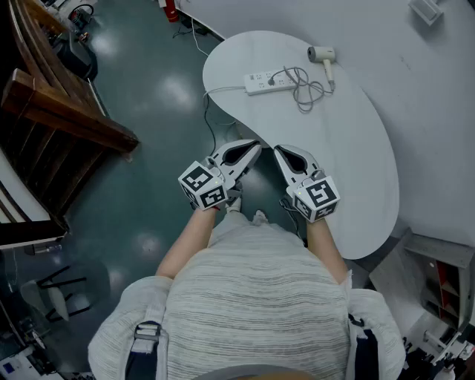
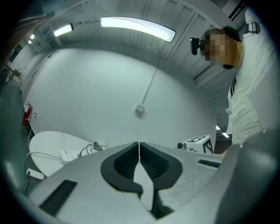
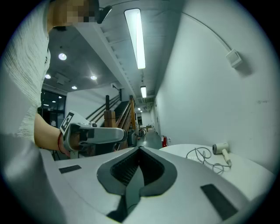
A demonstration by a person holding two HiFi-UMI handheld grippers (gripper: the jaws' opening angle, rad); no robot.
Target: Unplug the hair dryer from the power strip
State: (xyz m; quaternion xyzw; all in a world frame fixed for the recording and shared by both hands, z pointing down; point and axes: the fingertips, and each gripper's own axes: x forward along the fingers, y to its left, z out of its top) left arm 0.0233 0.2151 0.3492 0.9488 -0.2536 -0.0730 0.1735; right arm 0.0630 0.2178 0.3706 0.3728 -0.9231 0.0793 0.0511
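Observation:
A white hair dryer [image 1: 322, 55] lies at the far side of the curved white table [image 1: 356, 148]. Its grey cord [image 1: 303, 90] loops in a loose coil and runs to a plug in the white power strip [image 1: 261, 82]. Both grippers hover at the table's near edge, well short of the strip. My left gripper [image 1: 254, 147] is shut with nothing in it, and so is my right gripper [image 1: 280, 151]. In the left gripper view the strip [image 2: 69, 154] shows far off beyond the shut left gripper [image 2: 139, 146]. The right gripper view has the dryer [image 3: 221, 149] and cord [image 3: 200, 155] beyond the shut right gripper [image 3: 139, 151].
The strip's own white cable [image 1: 215, 91] runs off the table's left edge toward the teal floor. A wooden staircase [image 1: 59, 111] stands at the left and a red fire extinguisher [image 1: 171, 9] at the far wall. A shelf unit [image 1: 445, 282] sits at the lower right.

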